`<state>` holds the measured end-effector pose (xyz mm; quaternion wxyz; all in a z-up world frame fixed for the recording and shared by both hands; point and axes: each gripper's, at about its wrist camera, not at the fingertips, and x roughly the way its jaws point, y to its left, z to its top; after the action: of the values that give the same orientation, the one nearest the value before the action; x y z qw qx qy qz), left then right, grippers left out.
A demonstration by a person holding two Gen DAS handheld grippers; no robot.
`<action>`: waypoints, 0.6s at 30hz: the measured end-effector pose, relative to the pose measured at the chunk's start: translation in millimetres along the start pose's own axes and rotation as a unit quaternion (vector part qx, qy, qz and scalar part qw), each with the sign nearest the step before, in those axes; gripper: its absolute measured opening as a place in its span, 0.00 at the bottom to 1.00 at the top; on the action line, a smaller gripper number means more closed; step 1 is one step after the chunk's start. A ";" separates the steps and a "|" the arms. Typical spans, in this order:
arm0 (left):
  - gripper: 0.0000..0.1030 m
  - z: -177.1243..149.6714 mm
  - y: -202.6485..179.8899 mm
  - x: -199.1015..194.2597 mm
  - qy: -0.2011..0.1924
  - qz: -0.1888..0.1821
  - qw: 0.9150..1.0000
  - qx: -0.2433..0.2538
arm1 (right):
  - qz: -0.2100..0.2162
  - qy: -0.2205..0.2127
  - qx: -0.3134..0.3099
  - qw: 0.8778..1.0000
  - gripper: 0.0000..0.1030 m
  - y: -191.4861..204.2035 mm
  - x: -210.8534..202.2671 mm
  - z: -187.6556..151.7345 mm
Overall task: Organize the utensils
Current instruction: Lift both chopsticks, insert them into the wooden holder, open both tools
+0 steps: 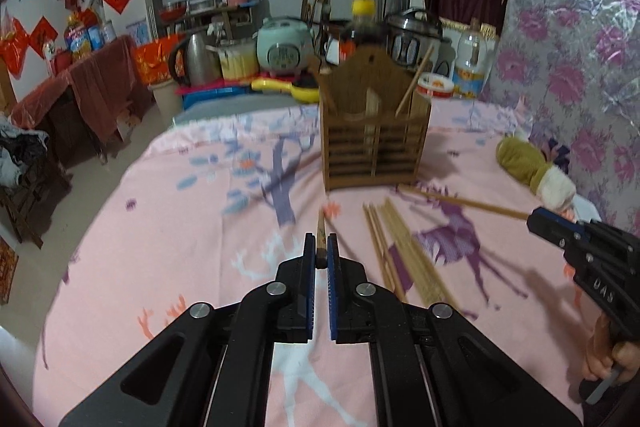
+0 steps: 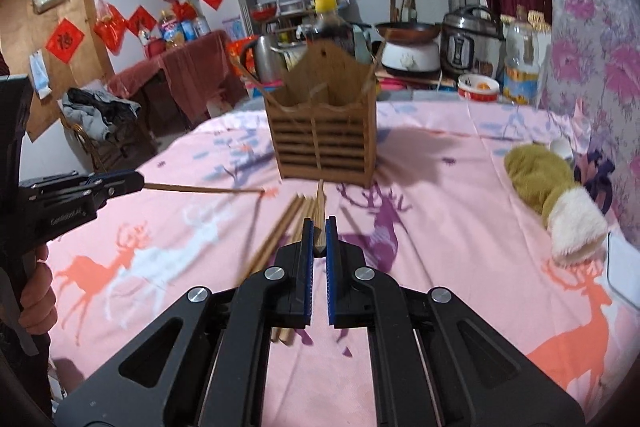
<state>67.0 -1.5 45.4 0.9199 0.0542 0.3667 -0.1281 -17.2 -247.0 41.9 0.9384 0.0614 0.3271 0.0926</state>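
Note:
A brown slatted wooden utensil holder stands on the pink deer-print tablecloth; it also shows in the right wrist view, with a chopstick or two leaning in it. My left gripper is shut on one chopstick, held above the cloth. My right gripper is shut on another chopstick, which points toward the holder. Several loose chopsticks lie on the cloth in front of the holder, and they show in the right wrist view too.
A yellow-green plush toy lies at the right by the floral wall. Behind the holder stand a soy sauce bottle, rice cookers, a kettle and a bowl. The table edge curves at the left.

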 end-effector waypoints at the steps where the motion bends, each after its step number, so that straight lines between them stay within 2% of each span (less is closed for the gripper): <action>1: 0.06 3.9 -1.0 -3.2 -0.003 -0.001 1.000 0.001 | 0.002 -0.001 -0.001 1.000 0.06 1.0 -1.4 3.2; 12: 0.06 63.8 -23.9 -20.8 -0.022 -0.024 0.999 0.019 | 0.012 -0.014 -0.001 1.000 0.06 1.9 -13.8 44.7; 18: 0.06 112.4 -33.7 -45.2 -0.061 -0.015 0.997 0.033 | 0.011 -0.022 0.002 1.000 0.06 -3.0 -24.6 75.0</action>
<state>100.4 -46.8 157.8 0.9361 0.0713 0.3067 -0.1570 11.1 -259.3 114.6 0.9442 0.0683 0.3060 0.1008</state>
